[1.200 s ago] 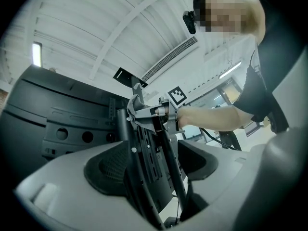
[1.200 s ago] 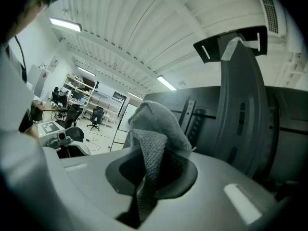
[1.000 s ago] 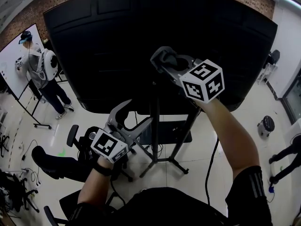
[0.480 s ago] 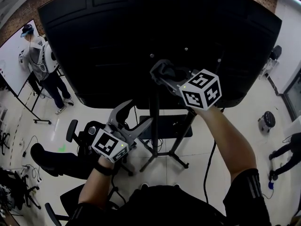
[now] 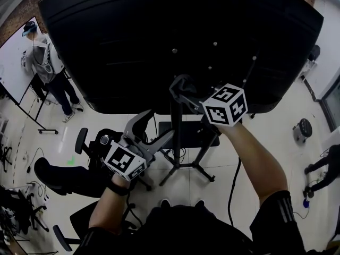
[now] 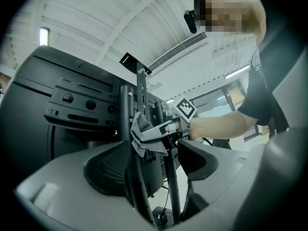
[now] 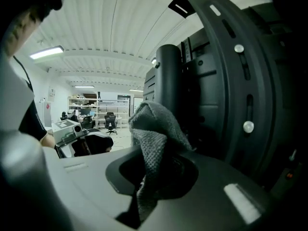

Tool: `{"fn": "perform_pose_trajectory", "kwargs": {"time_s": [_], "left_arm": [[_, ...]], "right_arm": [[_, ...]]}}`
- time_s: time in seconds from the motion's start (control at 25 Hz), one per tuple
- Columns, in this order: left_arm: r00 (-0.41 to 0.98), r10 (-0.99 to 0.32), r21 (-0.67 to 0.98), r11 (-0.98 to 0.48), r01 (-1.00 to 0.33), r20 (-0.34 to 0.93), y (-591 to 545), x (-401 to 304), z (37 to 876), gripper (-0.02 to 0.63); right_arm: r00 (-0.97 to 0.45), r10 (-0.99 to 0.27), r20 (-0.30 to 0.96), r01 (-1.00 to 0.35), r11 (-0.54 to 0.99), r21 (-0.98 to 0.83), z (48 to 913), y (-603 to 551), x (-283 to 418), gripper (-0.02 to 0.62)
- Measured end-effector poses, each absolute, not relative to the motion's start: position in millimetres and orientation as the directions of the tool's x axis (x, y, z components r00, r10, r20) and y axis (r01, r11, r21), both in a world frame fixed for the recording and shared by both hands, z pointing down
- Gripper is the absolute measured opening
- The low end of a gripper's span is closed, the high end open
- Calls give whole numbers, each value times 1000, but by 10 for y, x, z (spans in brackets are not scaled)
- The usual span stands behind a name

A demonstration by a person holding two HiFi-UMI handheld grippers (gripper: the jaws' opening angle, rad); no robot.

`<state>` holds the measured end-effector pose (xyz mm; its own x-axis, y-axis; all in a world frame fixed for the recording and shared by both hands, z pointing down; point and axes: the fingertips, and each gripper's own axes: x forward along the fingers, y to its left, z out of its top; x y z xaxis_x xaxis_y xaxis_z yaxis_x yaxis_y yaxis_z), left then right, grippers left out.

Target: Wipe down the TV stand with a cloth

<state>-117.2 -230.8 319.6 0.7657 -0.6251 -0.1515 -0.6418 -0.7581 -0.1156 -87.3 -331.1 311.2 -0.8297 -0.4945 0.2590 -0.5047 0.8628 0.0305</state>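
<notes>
We pinch the grey knitted cloth (image 7: 154, 129) in our right gripper (image 5: 181, 89), touching the black metal TV stand's upright post (image 5: 176, 137). Our left gripper (image 5: 155, 125), at seven o'clock from it, stands spread and empty. We judge the wiping mid-post, with the lower post and legs left.

Cloth (image 7: 155, 129) in right gripper (image 5: 179, 87)'s jaws against the stand post (image 5: 175, 137) behind the TV (image 5: 133, 47); left gripper (image 5: 154, 127) lower left, apart

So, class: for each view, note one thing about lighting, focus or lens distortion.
Head view: the TV back is near-black with little detail, the floor bright. Left gripper view: ceiling ribs bow, corners go black. Right gripper view: the cloth is sharp, the ceiling light blown out.
</notes>
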Motion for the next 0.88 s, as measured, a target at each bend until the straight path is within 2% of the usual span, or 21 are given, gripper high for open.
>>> {"fn": "perform_pose_trajectory", "kwargs": {"time_s": [0.88], "left_arm": [[785, -619, 6, -785, -619, -29, -2481, -1171, 4148, 347]], "right_arm": [[-830, -430, 356, -501, 855, -136, 4323, -3260, -966, 31]]}}
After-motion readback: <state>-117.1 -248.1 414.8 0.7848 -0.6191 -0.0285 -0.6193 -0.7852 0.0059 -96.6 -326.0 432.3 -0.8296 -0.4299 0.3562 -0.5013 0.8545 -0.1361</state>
